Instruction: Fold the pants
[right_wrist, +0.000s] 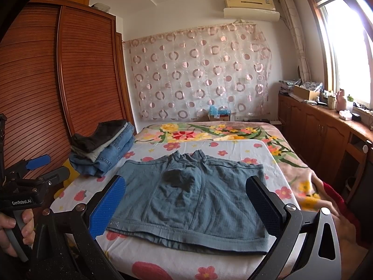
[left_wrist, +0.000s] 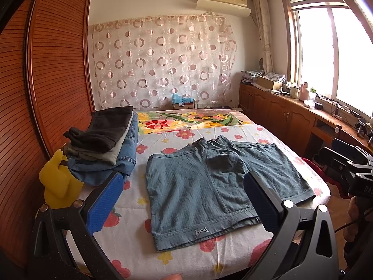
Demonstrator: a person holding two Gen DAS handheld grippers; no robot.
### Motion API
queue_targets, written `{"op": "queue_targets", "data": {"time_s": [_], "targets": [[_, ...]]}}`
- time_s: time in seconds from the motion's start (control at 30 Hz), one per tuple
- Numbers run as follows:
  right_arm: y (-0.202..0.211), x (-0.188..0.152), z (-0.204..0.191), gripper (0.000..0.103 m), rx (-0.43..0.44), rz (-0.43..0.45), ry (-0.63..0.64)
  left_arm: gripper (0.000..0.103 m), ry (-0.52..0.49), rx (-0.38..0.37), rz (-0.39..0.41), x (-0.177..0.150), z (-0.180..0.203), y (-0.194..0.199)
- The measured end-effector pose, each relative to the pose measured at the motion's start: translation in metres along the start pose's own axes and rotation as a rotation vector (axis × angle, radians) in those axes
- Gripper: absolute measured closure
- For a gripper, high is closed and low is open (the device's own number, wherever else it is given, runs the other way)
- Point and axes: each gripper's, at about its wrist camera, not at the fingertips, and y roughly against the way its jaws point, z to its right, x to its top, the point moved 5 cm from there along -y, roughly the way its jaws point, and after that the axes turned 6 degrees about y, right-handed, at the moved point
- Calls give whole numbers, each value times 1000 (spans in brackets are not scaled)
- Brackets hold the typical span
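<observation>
Left wrist view shows the blue shorts (left_wrist: 209, 186) lying flat on the bed (left_wrist: 130, 252), spread over the flowered sheet, waistband toward the far wall and hems toward the person. The left tool (left_wrist: 181, 200) hangs above the near hem with its jaws spread wide and nothing between them. In the right wrist view the right tool (right_wrist: 186, 203) is likewise released and empty, poised over the near edge of the same garment. A stack of folded clothes (left_wrist: 105, 144) sits just beside the shorts on the left, with a yellow plush toy (left_wrist: 56, 182) at the bed's corner.

The fold appears not yet begun. To do it well, each tool should probably take a corner on one side, one at the hem and one at the waistband, pinching both fabric layers without catching the sheet underneath. Lifting only a little and carrying that side across would let one leg land squarely on the other. The dark bunched patch near the crotch (right_wrist: 179, 179) could trap a wrinkle, so smoothing it first seems wise.
</observation>
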Motion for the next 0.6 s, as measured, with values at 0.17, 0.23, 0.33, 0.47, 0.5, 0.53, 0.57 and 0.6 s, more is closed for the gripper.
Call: {"op": "queue_targets", "data": {"time_s": [0.17, 0.23, 0.33, 0.47, 0.5, 0.53, 0.57, 0.6], "targets": [[0, 0, 0, 0, 0, 0, -1, 0, 0, 0, 0, 0, 0, 0], [0, 0, 0, 0, -1, 0, 0, 0, -1, 0, 0, 0, 0, 1], [0, 0, 0, 0, 0, -1, -1, 0, 1, -1, 1, 0, 0, 1], [0, 0, 0, 0, 1, -1, -1, 0, 2, -1, 2, 1, 0, 1], [0, 0, 0, 0, 1, 0, -2, 0, 2, -3, 2, 1, 0, 1], [0, 0, 0, 0, 1, 0, -1, 0, 1, -2, 2, 1, 0, 1], [1, 0, -1, 0, 1, -1, -1, 0, 0, -1, 2, 1, 0, 1], [0, 0, 0, 0, 0, 0, -1, 0, 0, -1, 2, 1, 0, 1]]}}
